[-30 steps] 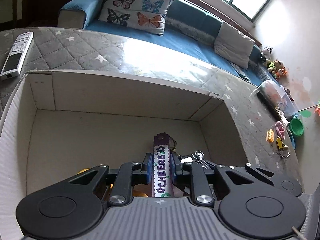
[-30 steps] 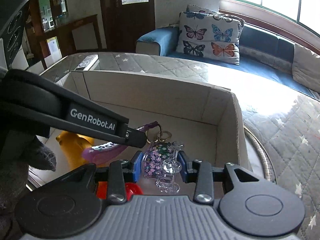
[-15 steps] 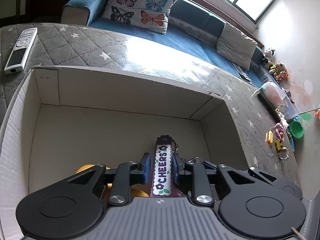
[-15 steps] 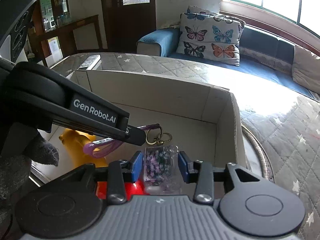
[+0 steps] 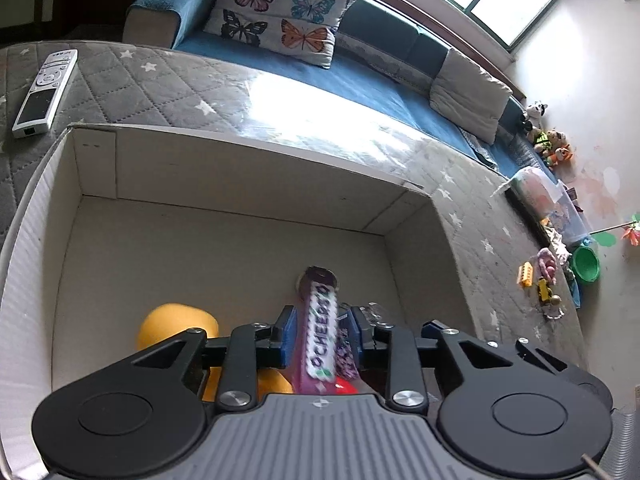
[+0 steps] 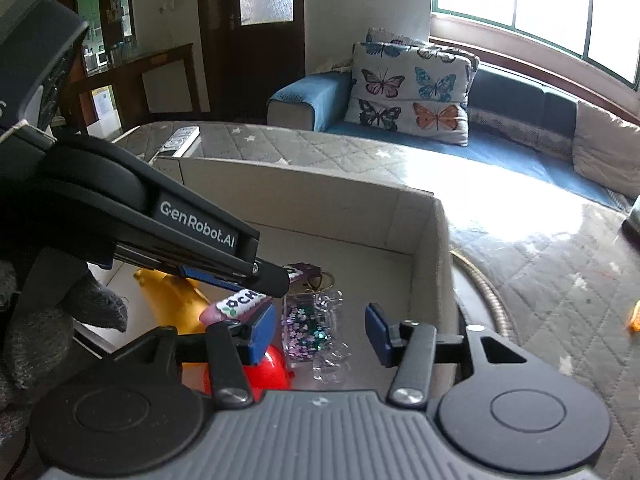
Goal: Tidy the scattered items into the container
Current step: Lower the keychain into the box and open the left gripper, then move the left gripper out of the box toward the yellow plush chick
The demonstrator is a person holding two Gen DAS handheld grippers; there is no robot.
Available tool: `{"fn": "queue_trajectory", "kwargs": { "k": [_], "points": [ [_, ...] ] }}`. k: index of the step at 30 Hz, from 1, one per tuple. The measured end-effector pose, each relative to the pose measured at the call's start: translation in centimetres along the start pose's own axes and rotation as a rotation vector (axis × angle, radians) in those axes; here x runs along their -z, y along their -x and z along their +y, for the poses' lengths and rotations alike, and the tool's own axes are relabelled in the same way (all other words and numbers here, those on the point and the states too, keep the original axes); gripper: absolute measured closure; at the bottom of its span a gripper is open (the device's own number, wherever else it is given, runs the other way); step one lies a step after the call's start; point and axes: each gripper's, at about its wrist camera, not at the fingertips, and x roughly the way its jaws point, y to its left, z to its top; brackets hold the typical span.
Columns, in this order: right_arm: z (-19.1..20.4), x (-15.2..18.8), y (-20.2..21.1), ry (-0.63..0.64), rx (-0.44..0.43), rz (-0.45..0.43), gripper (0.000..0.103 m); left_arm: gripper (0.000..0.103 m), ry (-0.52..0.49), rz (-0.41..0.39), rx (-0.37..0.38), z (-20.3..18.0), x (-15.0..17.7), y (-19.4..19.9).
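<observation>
A cardboard box [image 5: 248, 160] sits on the quilted grey surface; it also shows in the right wrist view [image 6: 432, 248]. My left gripper [image 5: 322, 330] hovers inside the box with its jaws parted around a purple "CHEERS" strap [image 5: 322, 332], which hangs loose between them. My right gripper [image 6: 320, 330] is open above a glittery clear keychain [image 6: 310, 324] that lies on the box floor, joined to the strap by a gold ring [image 6: 320, 280]. A yellow toy [image 5: 176, 324] and a red ball [image 6: 272, 368] lie in the box.
A white remote [image 5: 44, 92] lies on the surface left of the box. A blue sofa with a butterfly pillow [image 5: 280, 12] stands behind. Small toys [image 5: 540, 276] and a green bowl [image 5: 586, 264] lie on the floor at right. An orange item [image 6: 634, 320] lies right of the box.
My right gripper opened and let go of the glittery keychain, which dropped onto the box floor. My left gripper loosened on the strap, which has slipped lower into the box.
</observation>
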Motion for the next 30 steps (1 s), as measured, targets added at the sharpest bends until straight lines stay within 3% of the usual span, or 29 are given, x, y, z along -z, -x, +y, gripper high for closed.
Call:
{"fn": "queue_trajectory", "kwargs": {
  "k": [8, 15, 22, 30],
  "points": [
    [-0.8, 0.7, 3.0, -0.016, 0.013, -0.045, 0.052, 0.073, 0.013, -0.003, 0.013, -0.5, 0.9, 1.4],
    [-1.1, 2.2, 5.6, -0.04, 0.015, -0.079, 0.048, 0.073, -0.032, -0.052, -0.006, -1.5, 2.7, 4.0],
    [-0.8, 4.2, 8.2, -0.038, 0.029, -0.118, 0.033, 0.073, -0.096, -0.107, -0.004, -3.2, 5.3, 6.9],
    [-0.9, 6.9, 10.9, -0.051, 0.042, -0.14, 0.023, 0.073, -0.145, -0.147, -0.018, -4.4, 9.0, 9.2]
  ]
}}
